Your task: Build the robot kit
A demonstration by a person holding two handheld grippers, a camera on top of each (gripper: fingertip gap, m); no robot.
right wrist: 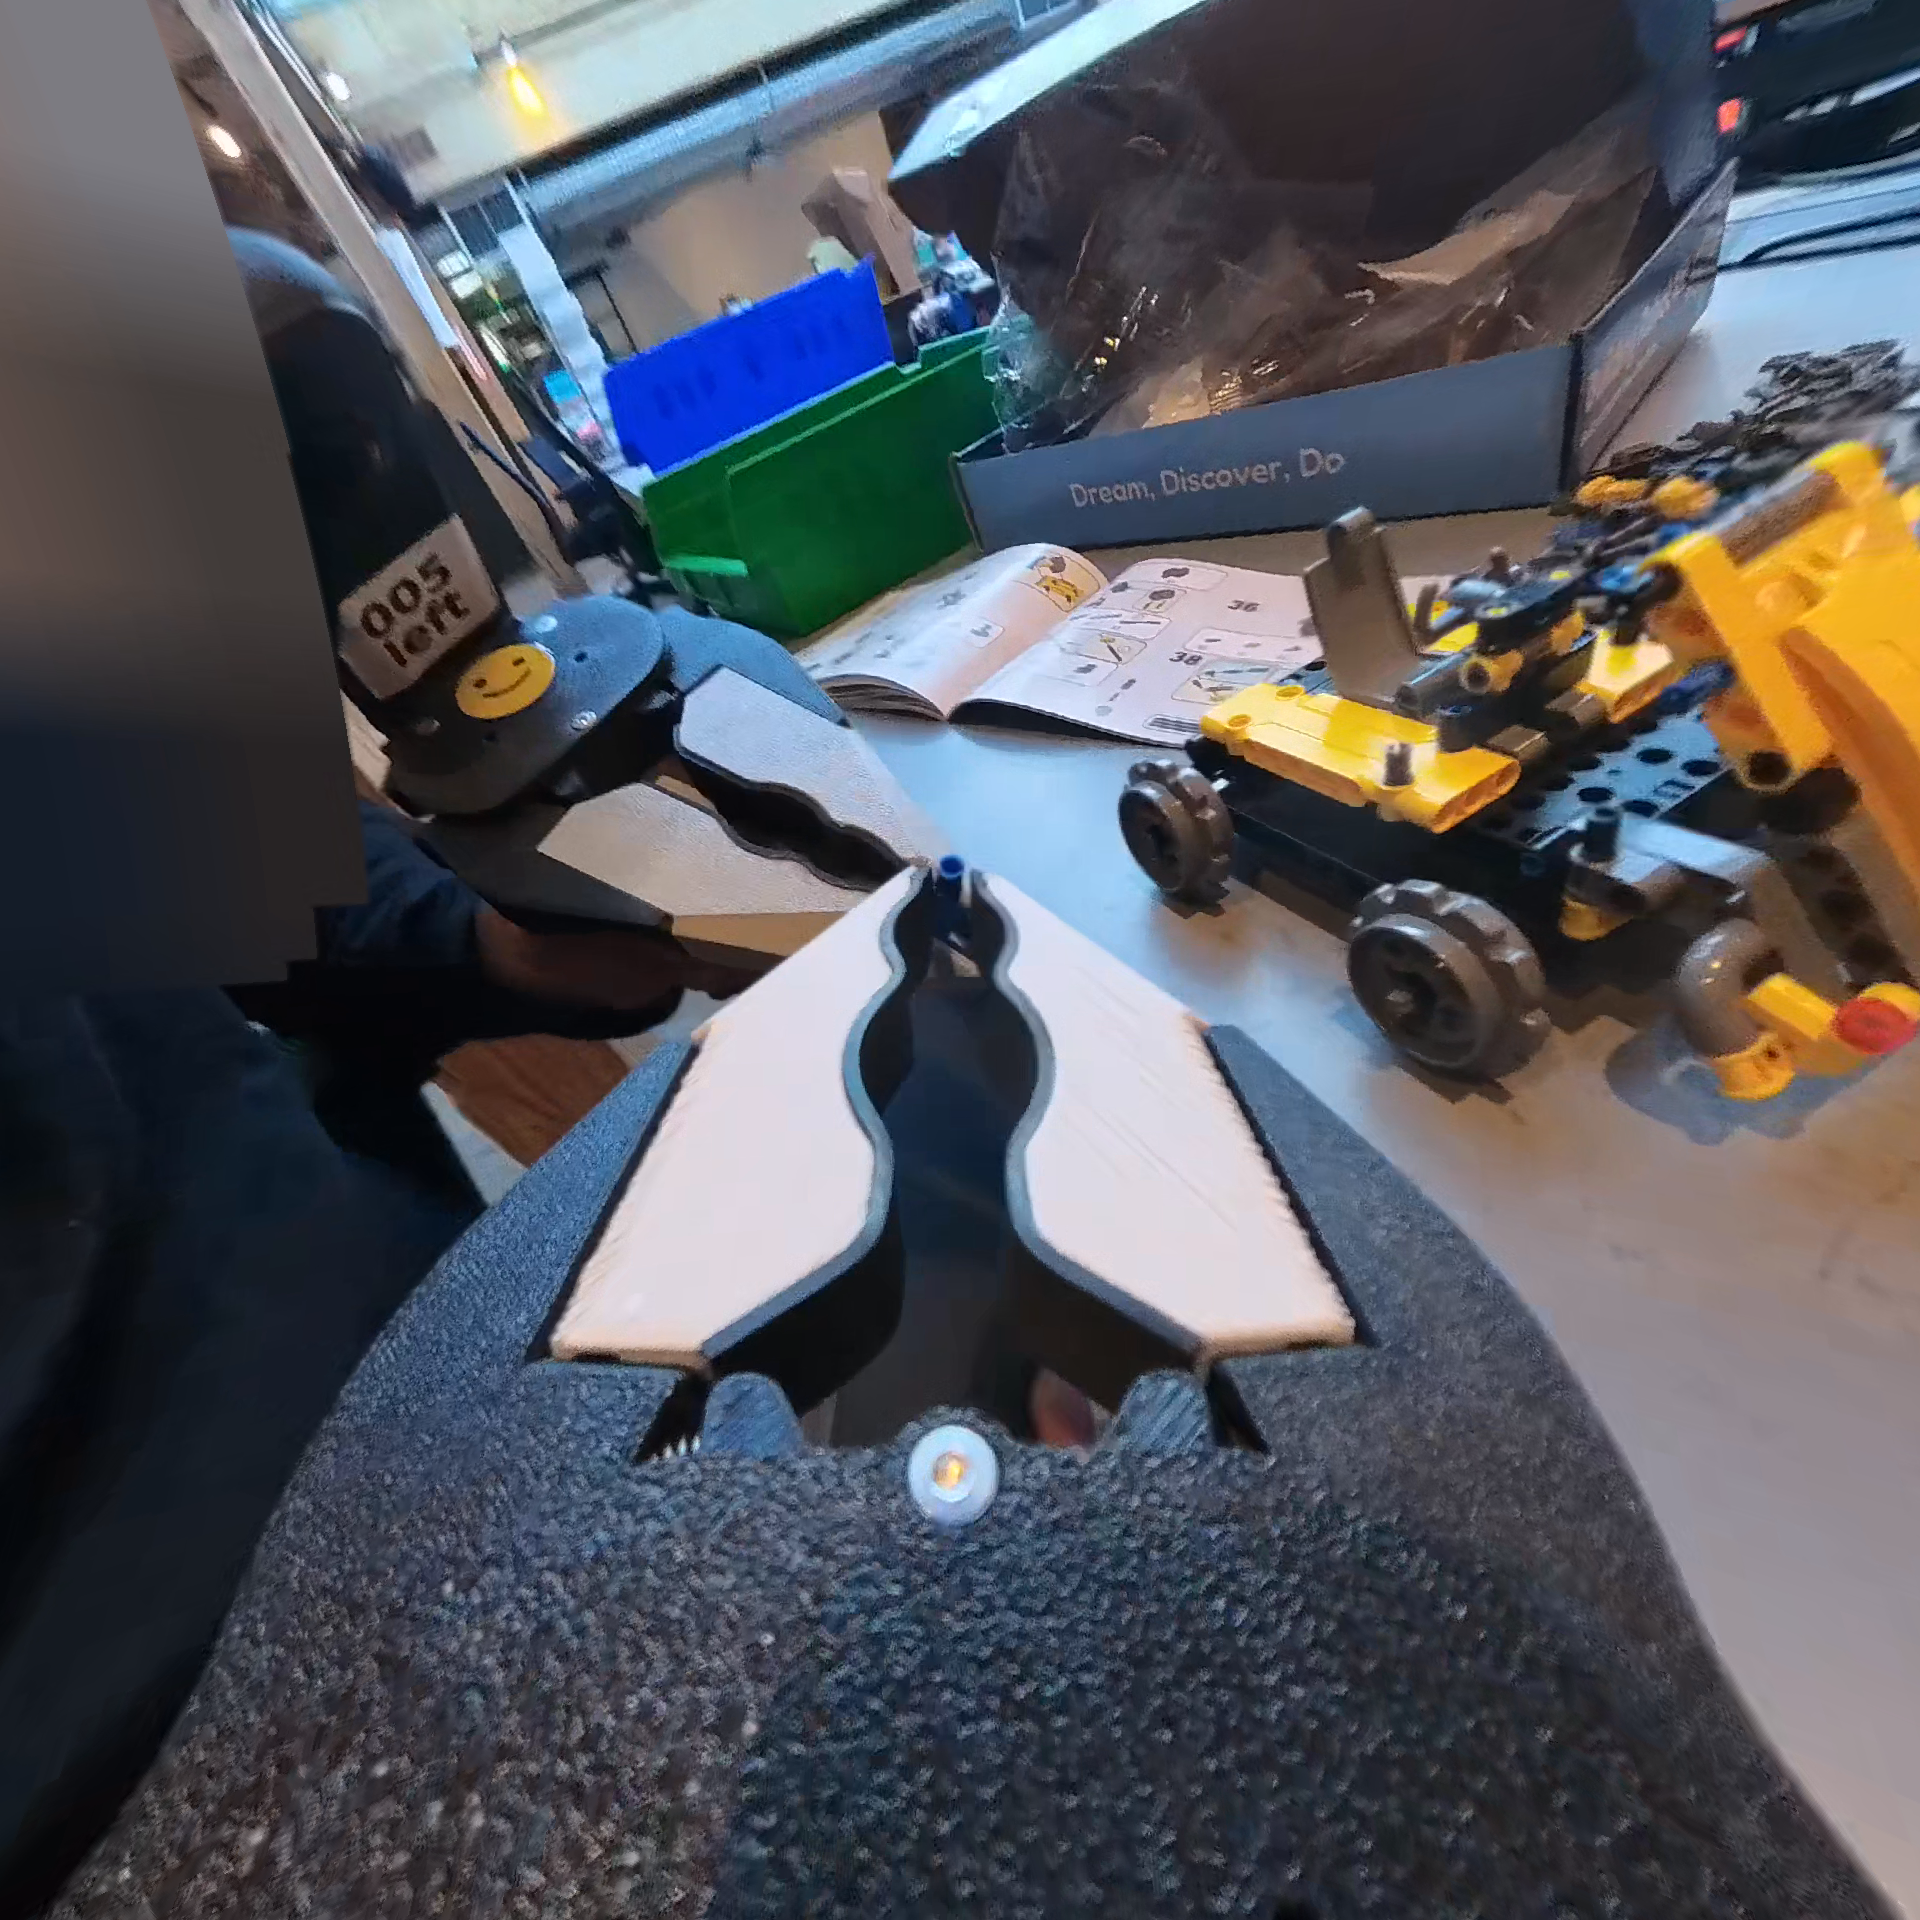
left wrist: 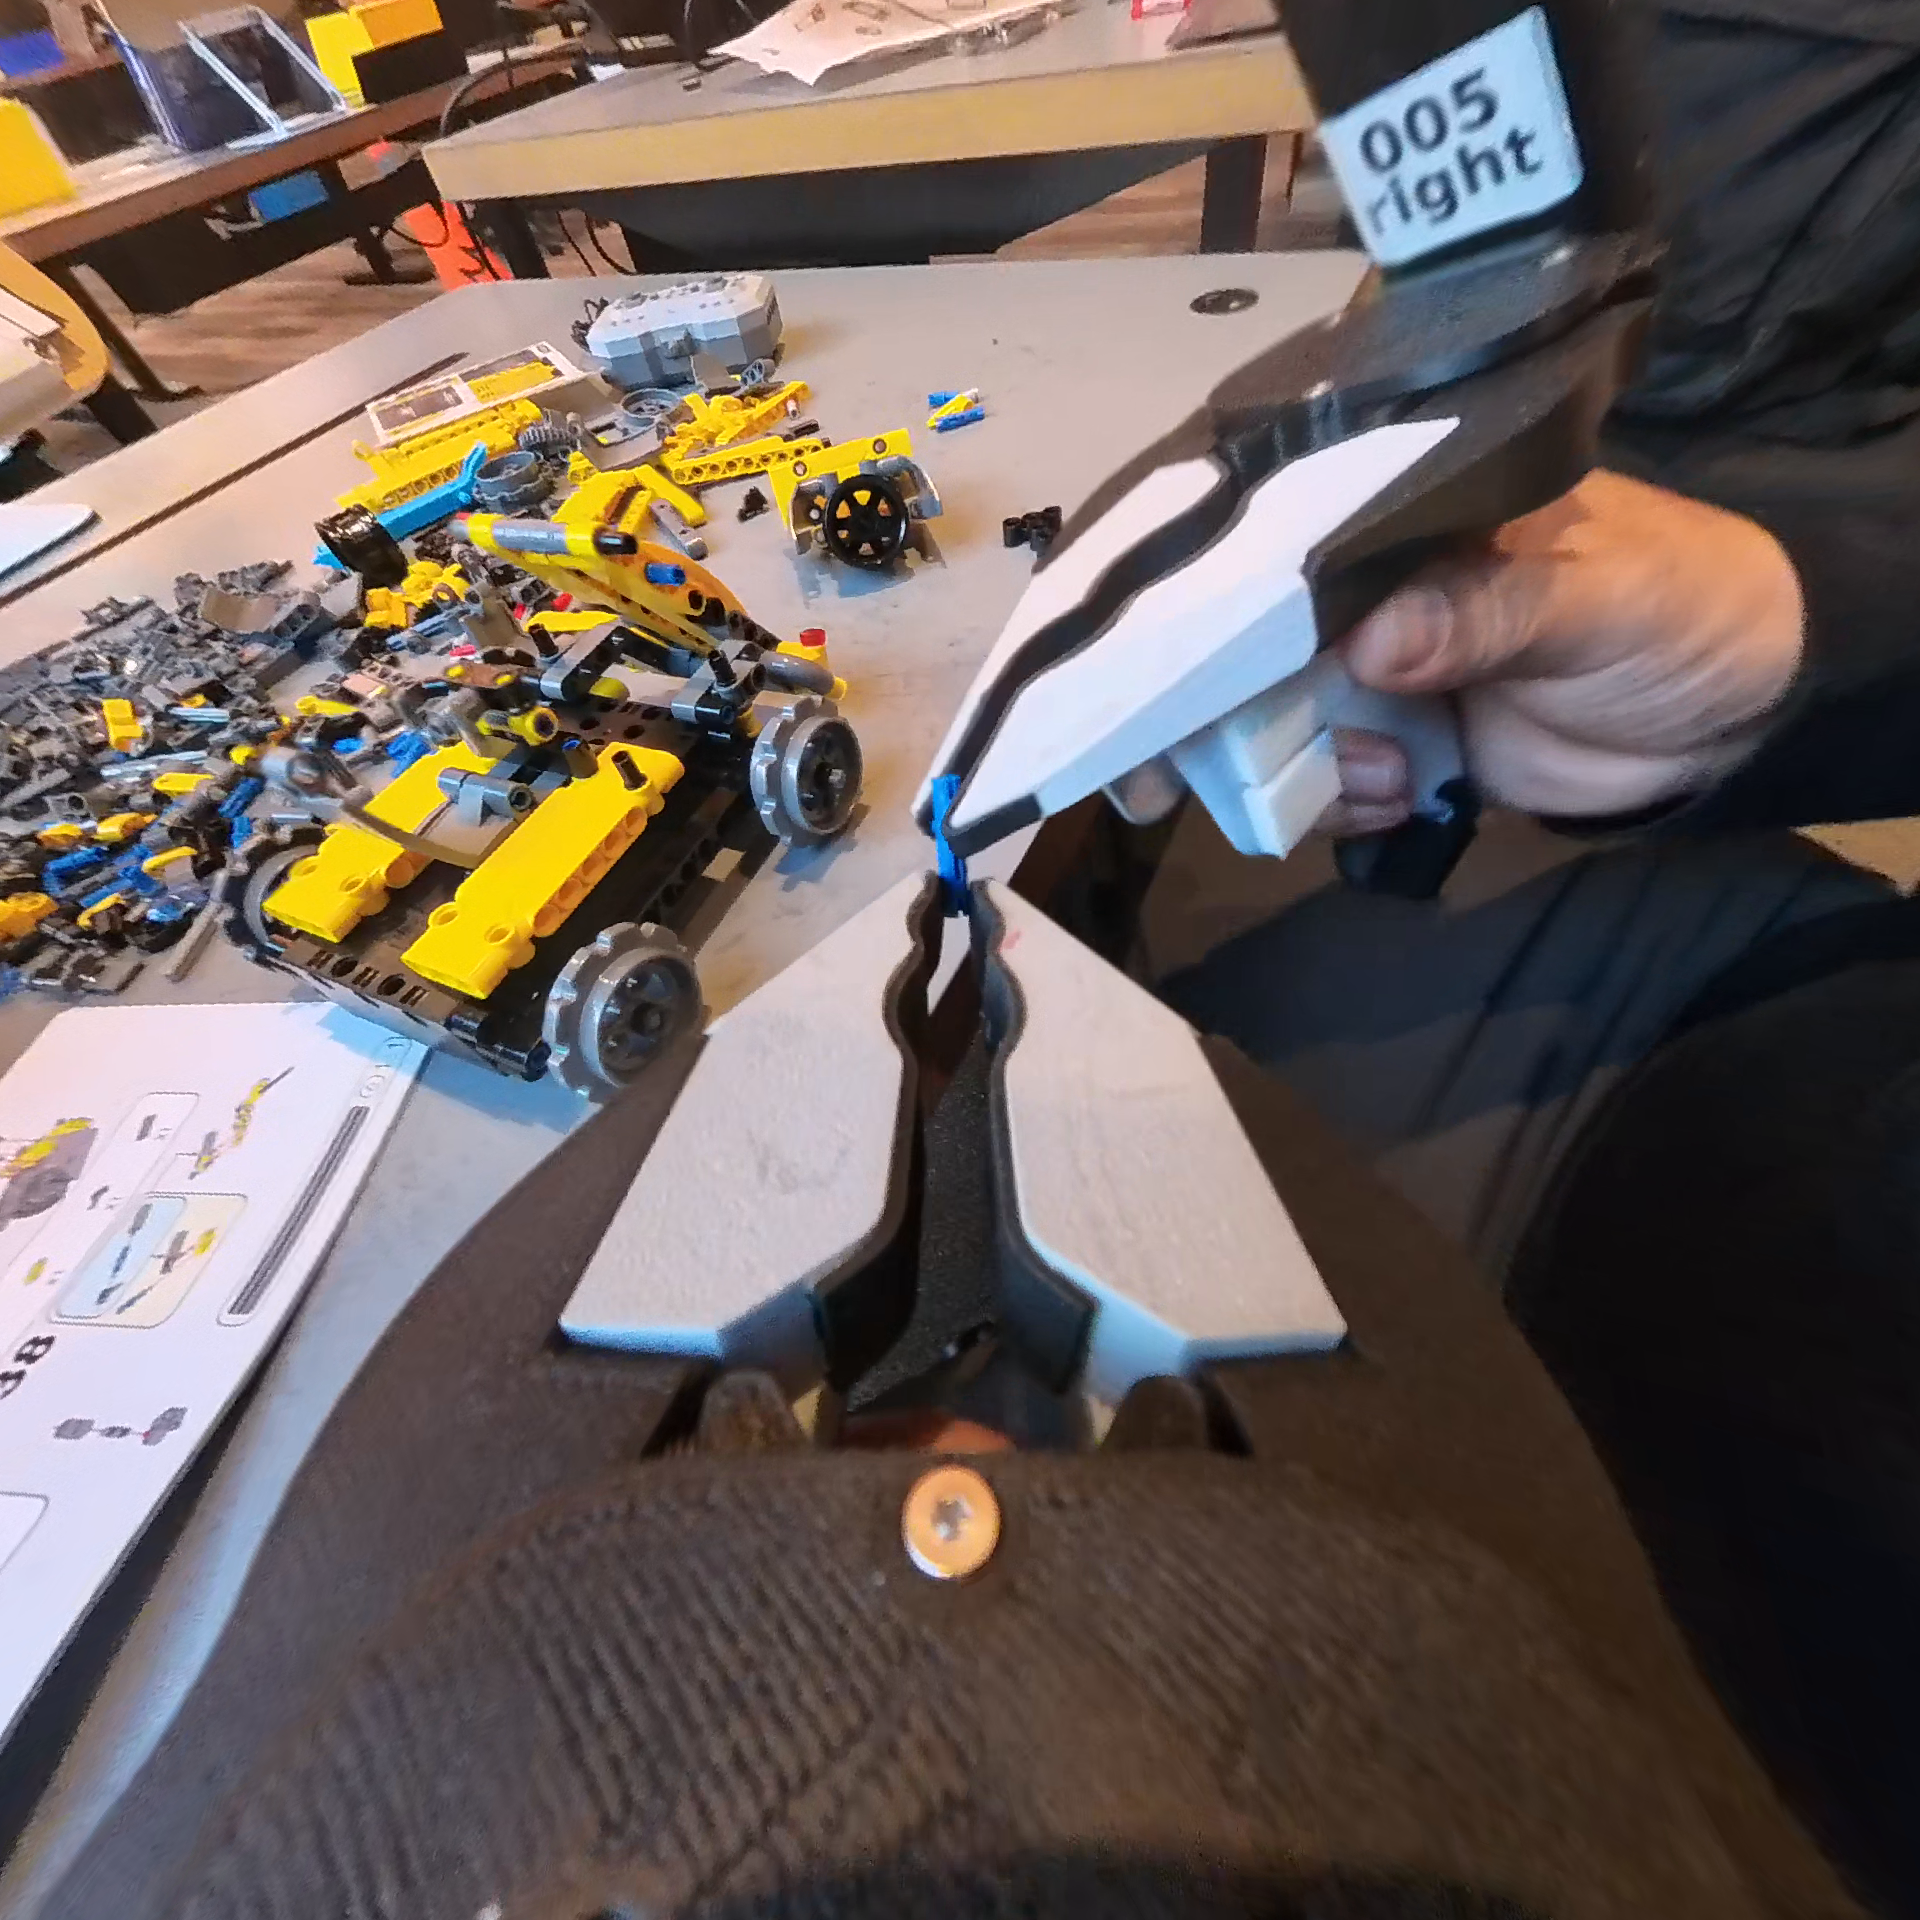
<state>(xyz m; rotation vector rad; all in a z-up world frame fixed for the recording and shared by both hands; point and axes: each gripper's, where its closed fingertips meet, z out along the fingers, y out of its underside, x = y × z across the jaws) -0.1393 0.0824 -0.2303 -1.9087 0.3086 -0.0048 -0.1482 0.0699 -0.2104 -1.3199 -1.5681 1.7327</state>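
Observation:
A small blue pin point(left wrist: 948, 850) is held in the air off the table's near edge, between the two grippers. My left gripper point(left wrist: 951, 902) is shut on its lower end. My right gripper point(left wrist: 938, 812) comes in from the upper right, held by a hand point(left wrist: 1579, 665), and is shut on its upper end. In the right wrist view the pin point(right wrist: 948, 881) sits between the tips of my right gripper point(right wrist: 948, 896), and my left gripper point(right wrist: 902, 868) meets it tip to tip from the left.
A yellow and black wheeled model point(left wrist: 499, 862) point(right wrist: 1507, 821) stands on the grey table point(left wrist: 1091, 416) beside a pile of loose parts point(left wrist: 156, 748). An open instruction booklet point(left wrist: 156, 1195) point(right wrist: 1060, 644), a dark box point(right wrist: 1351, 312) and a green bin point(right wrist: 831, 520) lie around.

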